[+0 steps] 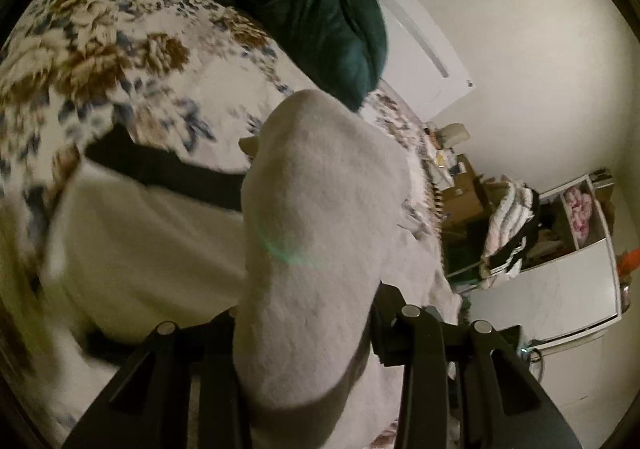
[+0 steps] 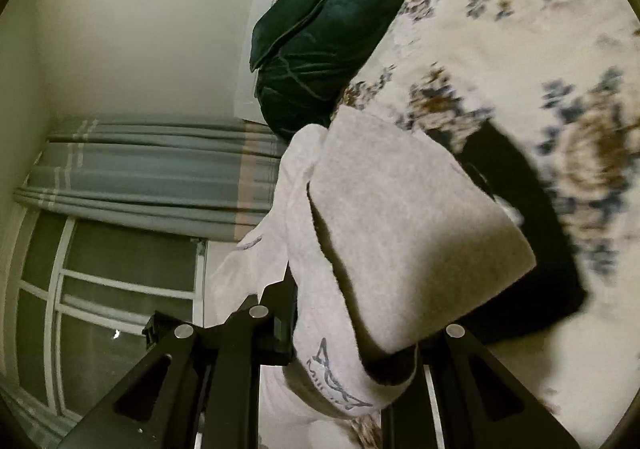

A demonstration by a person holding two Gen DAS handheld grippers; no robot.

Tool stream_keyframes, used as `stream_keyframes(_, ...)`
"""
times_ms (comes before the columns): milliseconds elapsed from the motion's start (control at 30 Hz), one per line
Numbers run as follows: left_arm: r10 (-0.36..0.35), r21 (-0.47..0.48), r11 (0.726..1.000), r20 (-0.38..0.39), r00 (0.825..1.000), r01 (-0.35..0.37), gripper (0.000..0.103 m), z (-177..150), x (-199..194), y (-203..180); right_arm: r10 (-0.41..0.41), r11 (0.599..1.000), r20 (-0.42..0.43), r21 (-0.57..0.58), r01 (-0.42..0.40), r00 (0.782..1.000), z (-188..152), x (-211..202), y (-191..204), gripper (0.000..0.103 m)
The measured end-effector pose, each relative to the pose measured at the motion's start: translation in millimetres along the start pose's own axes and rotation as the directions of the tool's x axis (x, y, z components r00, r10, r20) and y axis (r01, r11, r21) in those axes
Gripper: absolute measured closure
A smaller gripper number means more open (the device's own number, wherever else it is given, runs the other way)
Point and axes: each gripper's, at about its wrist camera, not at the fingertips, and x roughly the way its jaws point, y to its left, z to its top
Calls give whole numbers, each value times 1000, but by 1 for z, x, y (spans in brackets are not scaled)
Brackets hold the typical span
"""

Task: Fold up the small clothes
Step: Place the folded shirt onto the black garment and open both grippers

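Socks fill both views. From the left wrist, the left gripper [image 1: 308, 333] is clamped on a white sock [image 1: 312, 233] that rises from between its fingers, lifted above the floral bedspread [image 1: 120, 49]; a black garment [image 1: 160, 165] lies beneath, a green pillow [image 1: 320, 1] at the far edge. The right gripper [image 2: 356, 345] pinches the sock's [image 2: 400, 233] printed cuff, folded over.

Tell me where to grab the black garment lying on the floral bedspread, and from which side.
Grip the black garment at its exposed far end, the part past the white sock, coming down from above onto its edge. It lies flat on the bedspread, so a pinch on an edge should lift it. Both the left gripper and right gripper hold white cloth, so free one first.
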Motion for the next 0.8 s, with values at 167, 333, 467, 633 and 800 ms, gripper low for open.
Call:
stream_keyframes(167, 93, 2, 996, -115, 989, -93, 65, 26, 37, 80, -111, 993, -32, -34, 110, 993, -20, 86, -13, 85)
stream_keyframes(333, 107, -82, 988, -216, 971, -127, 60, -3, 57, 142, -239, 971, -114, -30, 237, 964, -53, 112, -60, 84)
stream_keyframes(467, 79, -126, 987, -182, 980, -103, 57, -14, 45, 150, -268, 963, -133, -27, 267, 954, -58, 97, -80, 77)
stream_keyframes(633, 304, 34, 952, -44, 952, -303, 34, -24, -3, 106, -435, 893, -91, -166, 417, 896, -61, 67, -53, 54)
stream_keyframes(800, 447, 138, 878, 105, 888, -458, 18, -52, -52, 54, -696, 635, 67, -407, 656, 715, -77, 40, -1, 10)
